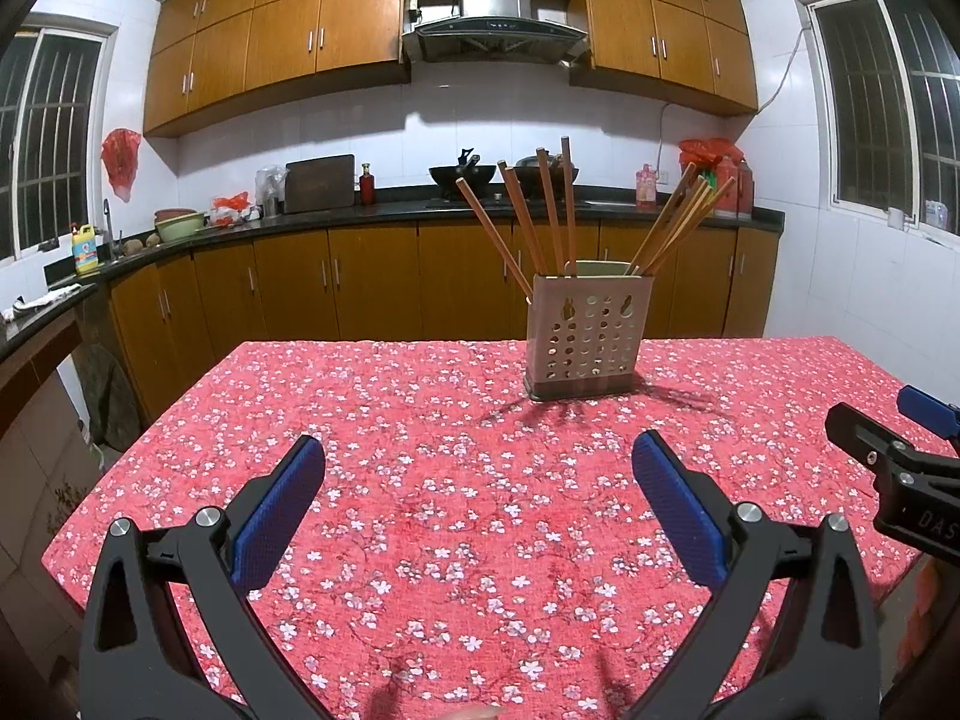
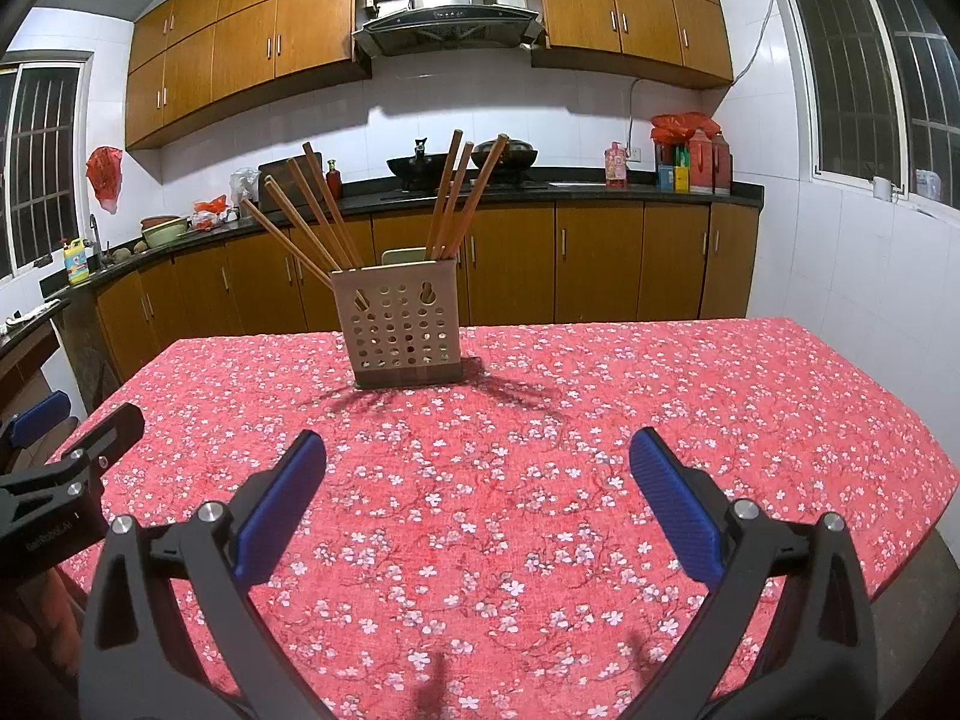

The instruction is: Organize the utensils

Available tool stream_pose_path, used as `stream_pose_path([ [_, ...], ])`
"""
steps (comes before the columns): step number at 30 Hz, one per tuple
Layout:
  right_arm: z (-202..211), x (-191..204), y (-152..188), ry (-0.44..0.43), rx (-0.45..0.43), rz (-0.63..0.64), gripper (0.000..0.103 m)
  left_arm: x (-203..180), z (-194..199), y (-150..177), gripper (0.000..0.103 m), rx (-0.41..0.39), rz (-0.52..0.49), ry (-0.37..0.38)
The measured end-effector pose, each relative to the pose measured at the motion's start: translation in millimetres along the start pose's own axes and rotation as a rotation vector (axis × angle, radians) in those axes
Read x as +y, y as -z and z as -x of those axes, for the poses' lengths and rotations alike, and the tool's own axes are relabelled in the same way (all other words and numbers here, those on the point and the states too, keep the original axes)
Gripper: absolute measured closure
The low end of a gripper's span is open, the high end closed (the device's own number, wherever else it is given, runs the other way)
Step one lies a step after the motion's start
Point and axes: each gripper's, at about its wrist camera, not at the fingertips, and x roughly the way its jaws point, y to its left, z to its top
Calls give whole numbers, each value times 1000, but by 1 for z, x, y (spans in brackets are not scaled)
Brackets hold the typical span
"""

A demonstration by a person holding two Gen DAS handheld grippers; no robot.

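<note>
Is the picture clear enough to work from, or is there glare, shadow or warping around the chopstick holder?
Left wrist view: the beige perforated holder is sharp, with spidery chopstick shadows on the red floral tablecloth. Right wrist view: the same shadow, no glare on the holder. Both views: fisheye bends the cabinets and walls.

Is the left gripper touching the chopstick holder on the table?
Apart. In the left wrist view the left gripper has open jaws, and bare red tablecloth lies between them and the chopstick holder.
</note>
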Motion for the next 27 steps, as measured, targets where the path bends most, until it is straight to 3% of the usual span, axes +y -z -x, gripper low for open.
stream_pose_path([
  [27, -2, 0, 2, -1, 4, -5, 4, 0, -2, 4, 2, 7, 2, 4],
])
